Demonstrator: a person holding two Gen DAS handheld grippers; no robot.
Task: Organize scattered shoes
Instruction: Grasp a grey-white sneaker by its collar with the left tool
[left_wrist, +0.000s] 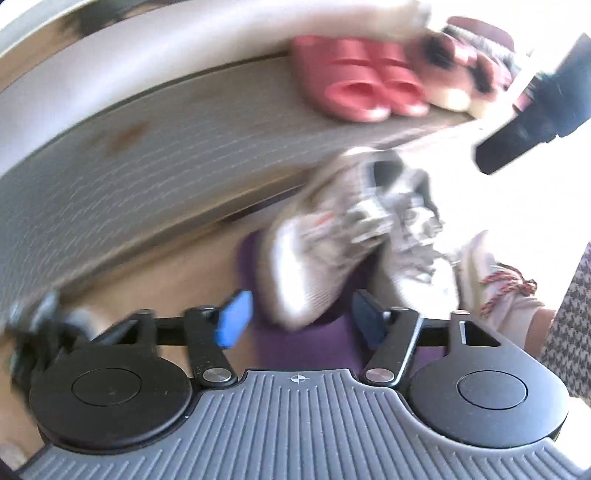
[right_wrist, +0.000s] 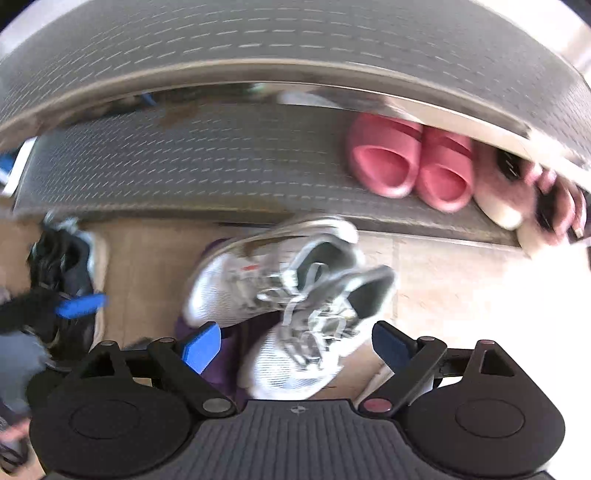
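The left gripper (left_wrist: 301, 319) hangs with its blue-padded jaws spread wide and nothing between them, aimed down at the toe of a white mesh sneaker (left_wrist: 314, 254) lying on the floor. A second white sneaker (left_wrist: 413, 236) leans against the first, laces tangled together, both on a purple mat (left_wrist: 306, 339). Beyond them a low shoe rack shelf (left_wrist: 147, 173) with a grey ribbed liner holds a pair of pink slides (left_wrist: 360, 79) set neatly side by side, with fuzzy slippers (left_wrist: 454, 70) just beside them. The view is blurred by motion. At far right a foot in a white shoe with red laces (left_wrist: 498, 288) stands near, and the other tool's dark body shows at upper right. From the right wrist, the right gripper (right_wrist: 295, 347) is likewise wide open and empty, poised over the nearer white sneaker (right_wrist: 314, 339), with its mate (right_wrist: 258, 273) touching it behind. The pink slides (right_wrist: 410, 162) sit on the lower shelf (right_wrist: 184, 166), which is bare to their left. A dark sneaker (right_wrist: 70, 273) lies on the floor at far left, near the left gripper's blue pad. To place the white pair well, it seems wise to grip each shoe by its heel collar or sidewall, clear of the loose laces, and set them toes aligned in the bare stretch beside the slides.
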